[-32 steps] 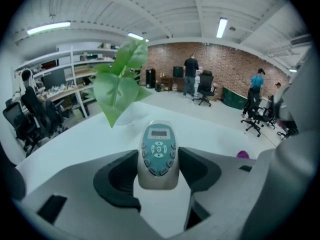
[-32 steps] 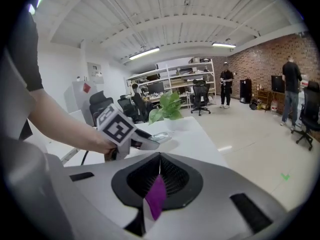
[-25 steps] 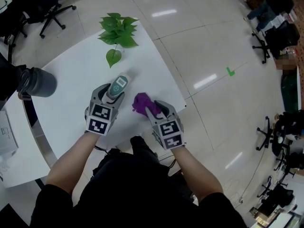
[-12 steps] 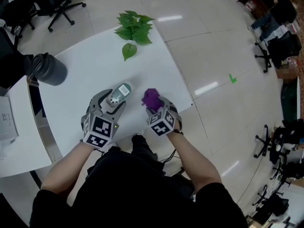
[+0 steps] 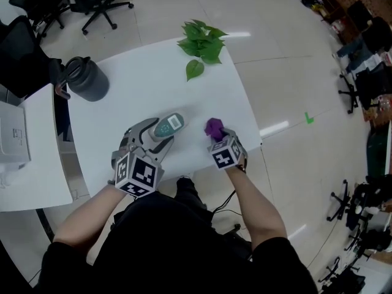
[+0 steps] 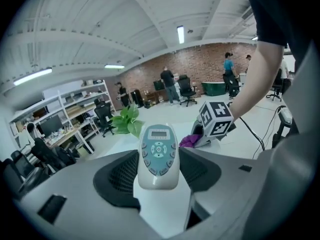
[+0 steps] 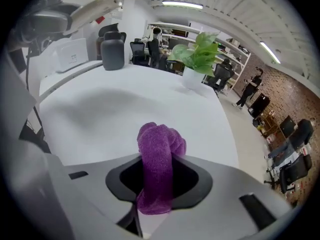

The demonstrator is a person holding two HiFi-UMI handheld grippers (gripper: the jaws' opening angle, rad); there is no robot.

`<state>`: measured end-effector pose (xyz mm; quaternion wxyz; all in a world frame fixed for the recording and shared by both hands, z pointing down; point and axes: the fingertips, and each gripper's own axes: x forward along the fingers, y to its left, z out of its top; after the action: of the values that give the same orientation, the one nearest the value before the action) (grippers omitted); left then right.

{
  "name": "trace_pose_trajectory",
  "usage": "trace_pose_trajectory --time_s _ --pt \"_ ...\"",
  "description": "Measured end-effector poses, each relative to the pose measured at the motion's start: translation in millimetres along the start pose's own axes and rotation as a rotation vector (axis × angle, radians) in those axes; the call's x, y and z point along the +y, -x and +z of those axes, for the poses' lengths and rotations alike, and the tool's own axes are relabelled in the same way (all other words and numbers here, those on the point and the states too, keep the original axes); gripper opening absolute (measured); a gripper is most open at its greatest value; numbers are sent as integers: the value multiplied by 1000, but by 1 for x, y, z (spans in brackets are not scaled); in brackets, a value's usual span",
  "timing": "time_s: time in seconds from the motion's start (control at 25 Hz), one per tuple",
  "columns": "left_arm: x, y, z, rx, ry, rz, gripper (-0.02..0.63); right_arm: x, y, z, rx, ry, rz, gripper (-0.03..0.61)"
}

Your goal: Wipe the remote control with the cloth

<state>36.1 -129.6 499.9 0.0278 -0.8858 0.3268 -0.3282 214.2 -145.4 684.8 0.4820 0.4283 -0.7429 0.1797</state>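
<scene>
In the head view, one pale grey, oblong plastic remote control [image 5: 166, 127] with a teal button panel was over the near part of the white rectangular table [image 5: 141, 84], clamped between the jaws of the left gripper [image 5: 158, 135]. Its long axis ran from lower left to upper right, and its display end pointed away from the person, towards the one bunched purple towelling cloth [image 5: 213, 127] held nearby in the right gripper [image 5: 215, 136]. One leafy green plant [image 5: 201, 41] stood at the table's far edge and one dark grey lidded jug [image 5: 86, 78] at its far left corner. In the left gripper view, both jaws pressed on the remote's sides. It lay lengthwise along them, buttons up and display end farthest from the camera, with the second gripper and the cloth just beyond to the right. In the right gripper view, the jaws had just been closing and pinched the cloth, whose folded top bulged above them over the bare tabletop.
</scene>
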Motion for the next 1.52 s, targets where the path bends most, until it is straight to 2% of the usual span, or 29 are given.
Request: trace_pose_trajectory --time_s 0.12,0.28,0.4,0.48,0.64,0.76,0.84,0.92,1.36,1.44,1.52 --pt "8 11 -4 -6 -27 19 248 3 35 37 -117 -16 -7 119" --pt "20 24 -9 -10 -69 51 247 27 123 122 -389 -25 40 118" --pt "28 32 -13 -10 -86 73 247 68 193 188 -576 45 120 118" --pt "32 37 -13 -16 -101 85 247 107 220 218 -627 134 194 118" --pt "36 54 0 -45 -151 114 247 183 228 240 -587 322 294 118" --pt "32 71 15 -69 -228 147 247 215 223 239 -540 405 308 118" --pt "30 80 15 -85 -293 157 247 221 225 238 -527 432 287 120" --pt "29 89 13 -105 -327 161 247 215 229 238 -523 427 257 120" --pt "25 114 14 -140 -316 159 245 125 236 239 -517 249 43 118" --pt "26 114 13 -138 -312 160 245 121 247 243 -547 232 35 118" --pt "27 112 12 -131 -306 162 245 139 264 250 -589 257 85 118"
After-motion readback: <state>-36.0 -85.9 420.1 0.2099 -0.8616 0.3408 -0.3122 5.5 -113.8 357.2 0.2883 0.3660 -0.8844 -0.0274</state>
